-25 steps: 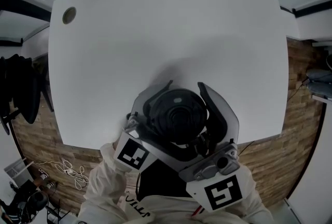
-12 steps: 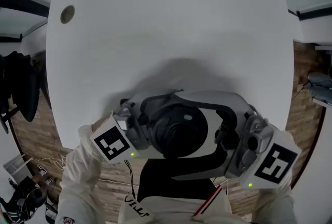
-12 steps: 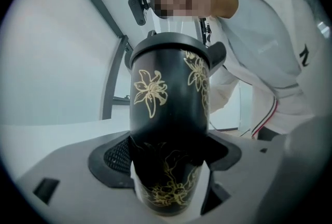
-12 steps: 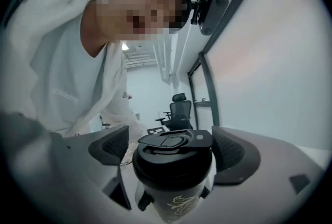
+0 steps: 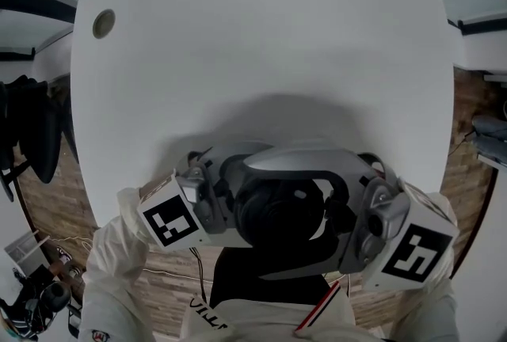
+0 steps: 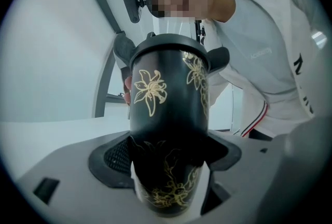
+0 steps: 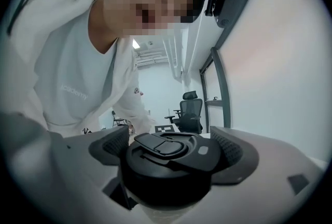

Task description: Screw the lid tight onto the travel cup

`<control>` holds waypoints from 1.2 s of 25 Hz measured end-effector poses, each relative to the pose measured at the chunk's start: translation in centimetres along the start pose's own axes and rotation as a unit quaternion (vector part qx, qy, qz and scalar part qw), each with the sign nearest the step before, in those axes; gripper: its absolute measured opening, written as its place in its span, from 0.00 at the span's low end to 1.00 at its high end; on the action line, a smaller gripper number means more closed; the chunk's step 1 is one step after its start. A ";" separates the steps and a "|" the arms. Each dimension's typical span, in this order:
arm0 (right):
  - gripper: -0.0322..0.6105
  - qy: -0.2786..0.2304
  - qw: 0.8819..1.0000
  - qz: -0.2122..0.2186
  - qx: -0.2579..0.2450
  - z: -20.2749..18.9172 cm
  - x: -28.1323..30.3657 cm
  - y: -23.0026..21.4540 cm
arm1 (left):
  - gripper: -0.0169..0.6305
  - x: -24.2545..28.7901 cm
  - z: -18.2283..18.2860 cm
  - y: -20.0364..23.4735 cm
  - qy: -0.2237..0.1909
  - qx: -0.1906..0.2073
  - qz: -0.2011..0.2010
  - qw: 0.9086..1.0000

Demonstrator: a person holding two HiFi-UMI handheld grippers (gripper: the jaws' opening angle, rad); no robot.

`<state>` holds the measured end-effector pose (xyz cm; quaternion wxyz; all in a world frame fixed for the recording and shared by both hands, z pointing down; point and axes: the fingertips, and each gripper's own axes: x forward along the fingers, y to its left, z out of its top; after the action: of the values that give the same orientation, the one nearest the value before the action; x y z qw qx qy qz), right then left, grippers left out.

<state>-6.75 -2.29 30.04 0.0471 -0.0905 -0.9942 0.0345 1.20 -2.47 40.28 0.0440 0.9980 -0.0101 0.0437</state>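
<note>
Item: travel cup (image 6: 166,109), black with gold flowers. It is clamped low on its body between the wide-set jaws of the left gripper (image 6: 167,158), with both pads pressed to its sides. Its long axis stands up from those jaws, crosswise to their reach, with the base nearest that gripper and the mouth end farthest. Item: lid (image 7: 168,158), black with a flip cap. It is seated on the mouth end and enclosed by the right gripper (image 7: 171,151), whose jaws are closed against its rim from either side. The lid is thus placed directly between the right gripper's jaws and above the left gripper's hold, so the right gripper is the nearer to it. The coming turn is judged to be made about the cup's long axis, with the body held fast by the left. Both items are carried over the near edge of the table (image 5: 261,55), most of which lies beyond the grippers. The cup wall and lid seam are shown only in the left gripper view, and the lid's top face only in the right gripper view. How far the thread is engaged is shown in no view.
</note>
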 end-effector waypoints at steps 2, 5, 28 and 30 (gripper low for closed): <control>0.78 -0.005 1.000 -0.012 -0.003 0.2 0.4 0.0 | 0.63 -0.3 0.0 -0.1 0.005 0.006 0.010 1.000; 0.78 0.001 0.999 -0.040 -0.014 0.1 1.0 0.3 | 0.63 -0.6 -0.3 -0.2 0.015 0.018 0.029 0.999; 0.78 -0.031 0.931 -0.361 0.037 0.7 -0.7 -1.3 | 0.63 -0.6 0.1 0.8 0.047 0.011 0.243 0.969; 0.78 -0.034 0.932 -0.359 0.037 0.8 -0.9 -1.2 | 0.63 -0.4 0.1 0.8 0.052 0.013 0.243 0.969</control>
<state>-6.19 -3.66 29.26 0.0256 0.2757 -0.9593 0.0552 0.81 -3.22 40.16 0.0196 0.9625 -0.2496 0.1046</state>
